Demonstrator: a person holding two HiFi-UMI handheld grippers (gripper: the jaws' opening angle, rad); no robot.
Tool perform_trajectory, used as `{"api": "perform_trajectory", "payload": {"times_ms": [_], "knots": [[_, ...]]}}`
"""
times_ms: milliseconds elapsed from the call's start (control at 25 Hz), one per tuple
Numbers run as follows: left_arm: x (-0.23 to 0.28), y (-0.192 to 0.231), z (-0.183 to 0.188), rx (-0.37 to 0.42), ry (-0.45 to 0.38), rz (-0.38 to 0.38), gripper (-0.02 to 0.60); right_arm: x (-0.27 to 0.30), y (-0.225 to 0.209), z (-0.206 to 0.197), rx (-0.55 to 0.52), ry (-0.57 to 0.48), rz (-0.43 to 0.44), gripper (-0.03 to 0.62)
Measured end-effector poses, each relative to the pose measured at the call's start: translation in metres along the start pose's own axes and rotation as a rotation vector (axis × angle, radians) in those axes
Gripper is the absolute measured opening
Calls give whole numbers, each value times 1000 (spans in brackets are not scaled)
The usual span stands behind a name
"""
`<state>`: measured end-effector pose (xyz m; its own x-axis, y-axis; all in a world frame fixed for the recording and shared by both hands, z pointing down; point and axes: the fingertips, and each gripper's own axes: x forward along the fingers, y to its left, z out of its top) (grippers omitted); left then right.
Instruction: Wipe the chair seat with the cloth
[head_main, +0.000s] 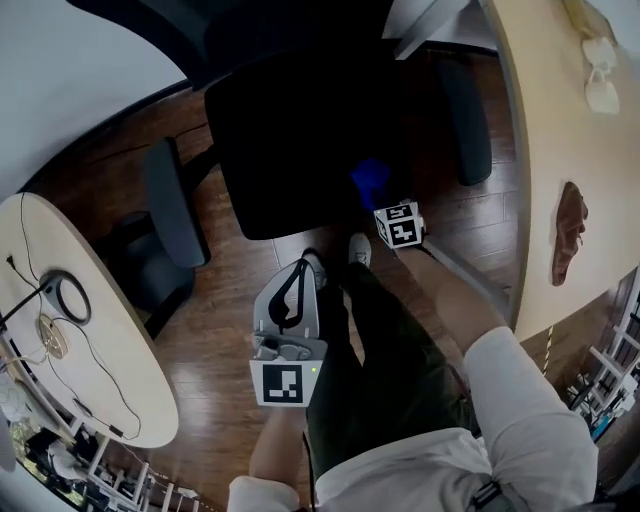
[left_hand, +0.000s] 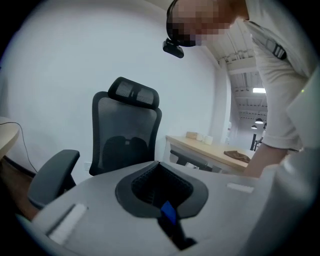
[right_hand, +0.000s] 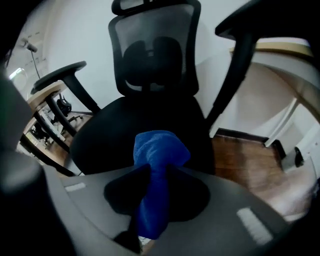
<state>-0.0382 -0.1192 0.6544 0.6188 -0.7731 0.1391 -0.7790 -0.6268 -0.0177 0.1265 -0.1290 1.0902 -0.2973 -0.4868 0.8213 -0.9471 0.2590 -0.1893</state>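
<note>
Office: mesh swivel chair, light desks, cables.

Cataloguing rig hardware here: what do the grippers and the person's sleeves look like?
The left gripper and right gripper have pale grey shells and black-lined jaws; each carries a white cube with black square markers. The left one shows a small blue tab. The sleeves are short and white.
</note>
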Motion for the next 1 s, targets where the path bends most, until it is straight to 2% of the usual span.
{"api": "perform_trajectory", "payload": {"times_ms": [120, 200, 240, 320, 400, 440, 560, 600, 680, 760, 840, 920, 1000], "knots": [[-4, -28, -42, -71, 266, -64, 0, -20, -60, -5, 9, -18, -60, 95], [-8, -42, -66, -109, 423, -96, 0, -30, -82, -5, 39, -37, -86, 95], [-8, -46, -73, -116, 467, -106, 0, -33, -86, -4, 62, -48, -93, 95], [-5, -47, -68, -103, 477, -108, 0, -41, -82, 5, 98, -78, -87, 95], [-1, -46, -40, -96, 420, -94, 0, -63, -64, 18, 118, -114, -61, 95], [-2, -45, -15, -105, 353, -76, 0, -85, -50, 25, 125, -128, -46, 95], [-15, -33, 91, -132, 26, 15, 0, -188, 9, 73, 139, -185, -2, 95], [-20, -26, 120, -114, -27, 33, 0, -219, 26, 106, 125, -256, 15, 95], [-35, -16, 164, -60, -43, 53, 0, -287, 52, 179, 68, -470, 49, 95], [-66, -18, 213, -34, -52, 71, 0, -387, 88, 229, 18, -643, 81, 95], [-93, -19, 270, -29, -78, 86, 0, -497, 125, 273, -33, -757, 113, 97], [-115, -22, 325, -21, -151, 93, 0, -591, 154, 312, -91, -851, 143, 97], [-146, -34, 362, 8, -210, 95, 0, -669, 179, 326, -145, -951, 160, 97]]}}
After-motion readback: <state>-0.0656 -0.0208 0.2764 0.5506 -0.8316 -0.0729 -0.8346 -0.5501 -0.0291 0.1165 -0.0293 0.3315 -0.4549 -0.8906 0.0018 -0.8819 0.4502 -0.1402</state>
